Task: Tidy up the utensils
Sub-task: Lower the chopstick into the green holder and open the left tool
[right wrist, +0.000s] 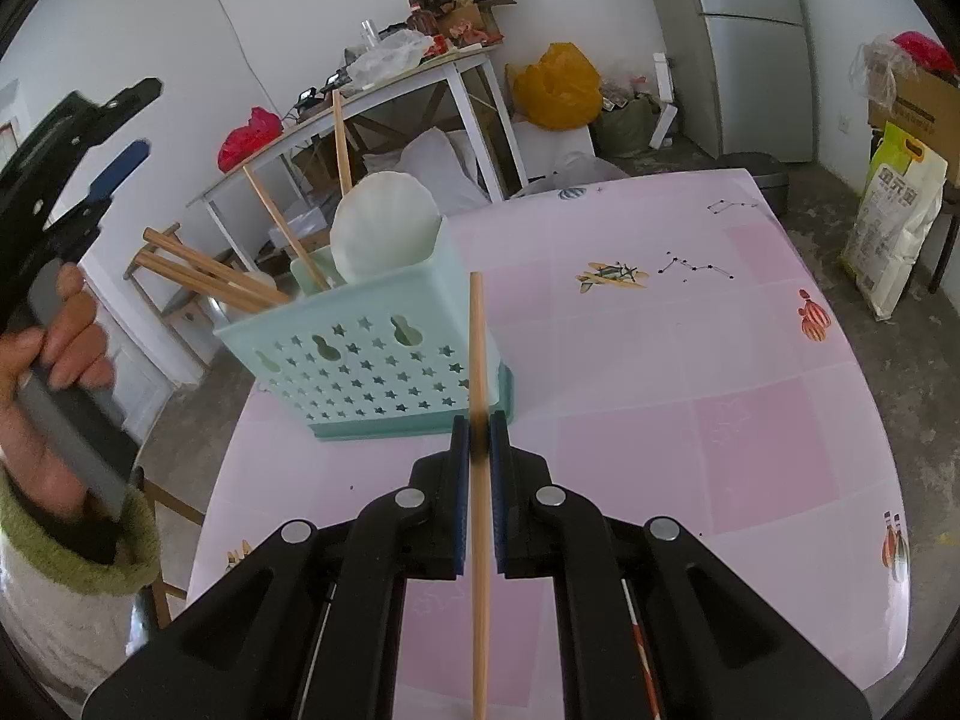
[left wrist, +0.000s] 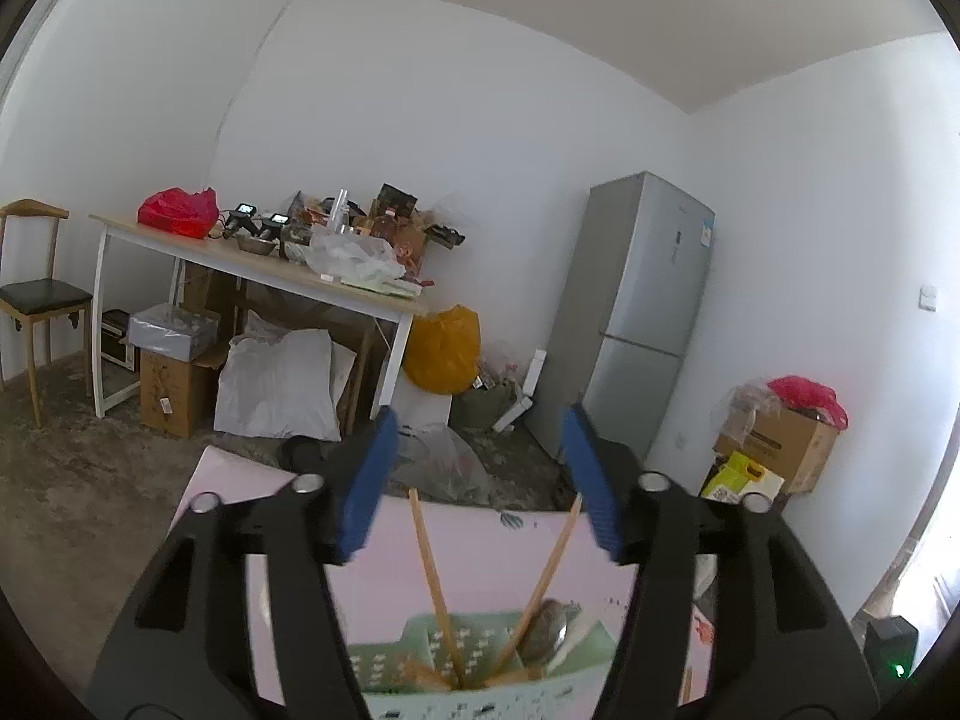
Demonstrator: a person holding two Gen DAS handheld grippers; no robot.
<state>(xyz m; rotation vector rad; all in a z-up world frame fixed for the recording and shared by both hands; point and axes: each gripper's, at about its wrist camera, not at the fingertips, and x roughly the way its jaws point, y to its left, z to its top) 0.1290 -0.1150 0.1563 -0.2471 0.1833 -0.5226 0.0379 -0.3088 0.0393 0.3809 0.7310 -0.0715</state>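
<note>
- Right gripper (right wrist: 479, 441): black frame, blue-padded jaws closed narrow on a single pale wooden chopstick (right wrist: 478, 360). The stick runs lengthwise between the jaws, one end projecting ahead of the tips, the other trailing back toward the camera.
- Just ahead of the right jaws, slightly left: a mint-green plastic utensil caddy with star-shaped cutouts (right wrist: 366, 360), standing upright on the pink patterned worktop (right wrist: 690, 360). The projecting chopstick end overlaps the caddy's right-hand corner in this view; contact cannot be told.
- In the caddy, beyond its front wall: several more wooden chopsticks (right wrist: 210, 279) leaning out to the left, two others standing steeper, and a white shell-shaped scoop (right wrist: 384, 228) upright toward the right side.
- Far left of the right jaws: the left gripper (right wrist: 114, 171), raised off the worktop, held by the person's left hand (right wrist: 57, 354) in a green fuzzy cuff.
- Left wrist view: the left gripper (left wrist: 480, 474) has jaws spread wide, nothing between the blue pads. Below and between the jaws, blurred, the same green caddy (left wrist: 480, 654), with two chopsticks (left wrist: 432, 570) fanning upward out of it in a V.
- Far beyond the jaws: a cluttered light-wood table with white legs (left wrist: 264, 270), a grey two-door refrigerator (left wrist: 636, 312), a yellow plastic bag (left wrist: 444, 348), a cardboard box (left wrist: 780, 438) by the wall.
</note>
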